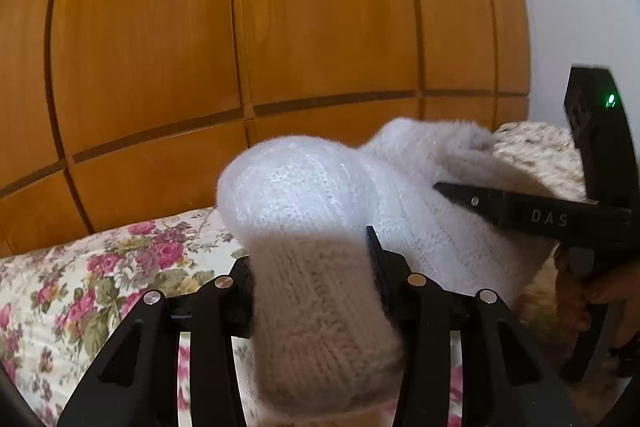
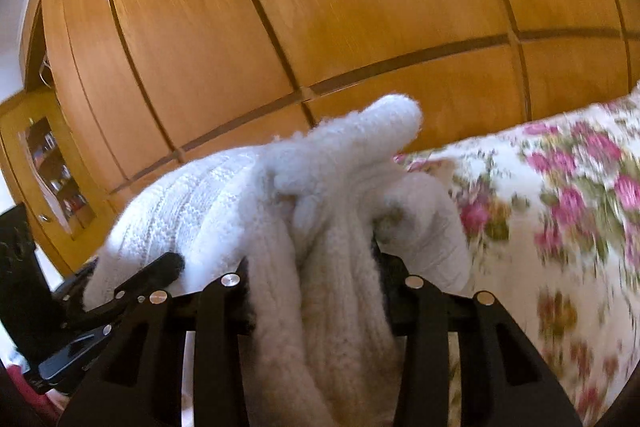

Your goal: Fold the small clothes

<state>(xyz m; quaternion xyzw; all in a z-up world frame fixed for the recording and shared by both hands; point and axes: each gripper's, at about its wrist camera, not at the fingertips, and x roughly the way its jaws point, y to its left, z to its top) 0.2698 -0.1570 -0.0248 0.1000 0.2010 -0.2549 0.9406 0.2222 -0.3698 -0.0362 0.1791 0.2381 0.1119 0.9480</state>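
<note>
A white fluffy knitted garment [image 1: 304, 195] is held up in the air above the bed. My left gripper [image 1: 310, 263] is shut on one end of it, the knit bunched between the fingers and hanging over them. My right gripper [image 2: 314, 267] is shut on the other end of the garment [image 2: 332, 187], a thick fold pinched between its fingers. In the left wrist view the right gripper's black finger [image 1: 500, 207] pokes in from the right against the knit. In the right wrist view the left gripper [image 2: 132, 287] shows at the lower left.
A bedspread with pink roses [image 1: 100, 267] lies below, also in the right wrist view [image 2: 560, 207]. A wooden wardrobe [image 1: 240, 27] fills the background. A glass-door cabinet [image 2: 52, 171] stands at far left. A hand [image 1: 592, 291] grips the right tool.
</note>
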